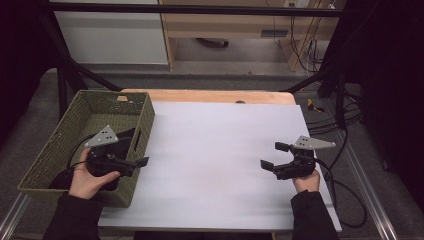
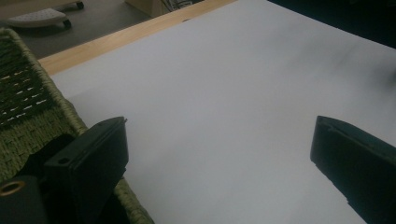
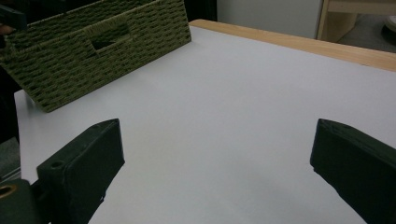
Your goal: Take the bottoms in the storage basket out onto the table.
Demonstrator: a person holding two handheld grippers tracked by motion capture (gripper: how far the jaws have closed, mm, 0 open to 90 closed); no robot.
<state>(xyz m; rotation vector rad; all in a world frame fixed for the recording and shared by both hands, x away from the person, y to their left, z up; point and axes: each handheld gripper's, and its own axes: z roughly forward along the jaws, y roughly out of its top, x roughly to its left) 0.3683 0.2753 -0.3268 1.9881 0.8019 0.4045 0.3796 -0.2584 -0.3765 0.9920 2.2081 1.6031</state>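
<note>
Left claw (image 1: 141,148) over basket (image 1: 55,145) rim, hiding basket interior.

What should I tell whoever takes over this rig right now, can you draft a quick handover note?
Left gripper: jaws open, nothing between them, held over the near right rim of the green woven basket.
Right gripper: jaws open and empty, above the right part of the white sheet, pointing toward the basket.
Basket sits at the table's left edge, partly on the sheet.
Done: nothing gripped. Left: likely grasping or moving the basket, which the left gripper is nearest.
</note>
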